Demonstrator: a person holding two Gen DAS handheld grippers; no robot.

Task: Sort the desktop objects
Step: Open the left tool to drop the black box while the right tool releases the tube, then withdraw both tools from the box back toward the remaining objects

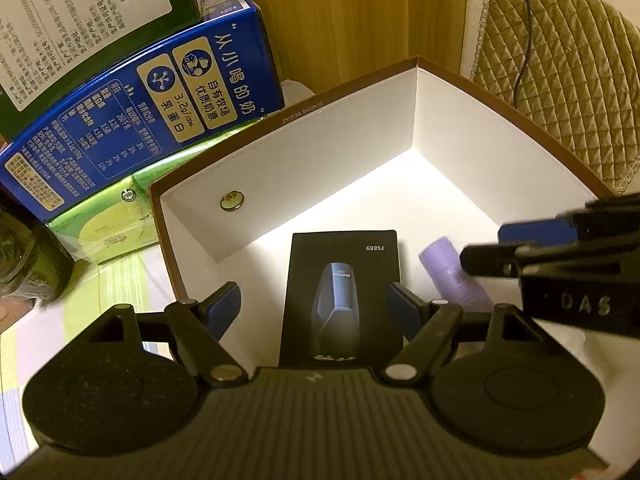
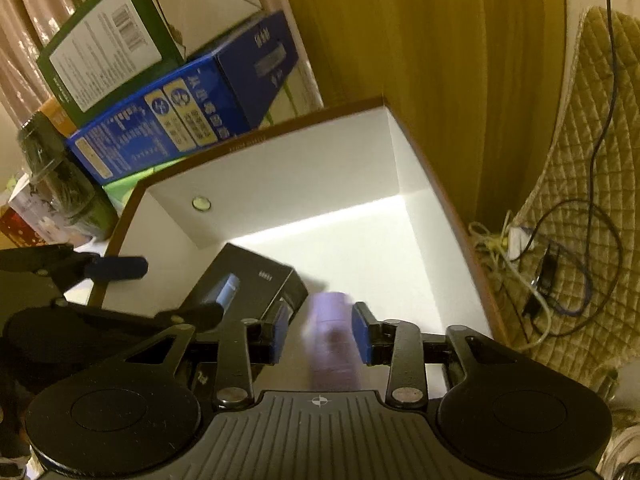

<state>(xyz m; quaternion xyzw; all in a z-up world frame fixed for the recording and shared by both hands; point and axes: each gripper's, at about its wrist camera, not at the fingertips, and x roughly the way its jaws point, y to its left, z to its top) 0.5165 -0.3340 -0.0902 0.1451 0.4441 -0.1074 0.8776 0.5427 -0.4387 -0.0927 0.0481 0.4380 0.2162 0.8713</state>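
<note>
A large box with white inside walls and a brown rim (image 1: 480, 84) (image 2: 280, 124) holds a black carton printed with a shaver (image 1: 342, 296) (image 2: 244, 284) and a purple cylinder (image 1: 448, 270) (image 2: 332, 344). My left gripper (image 1: 316, 308) is open over the box, its blue pads on either side of the black carton and clear of it. My right gripper (image 2: 320, 336) is open, its pads apart around the blurred purple cylinder without touching it. It also reaches into the left wrist view from the right (image 1: 520, 246).
A blue milk carton (image 1: 132, 120) (image 2: 180, 112), a green-edged box (image 1: 60, 24) and a green pack (image 1: 116, 216) stand left of the big box. A dark jar (image 2: 60, 184) is further left. A quilted chair back (image 1: 560, 80) and cables (image 2: 552, 264) are to the right.
</note>
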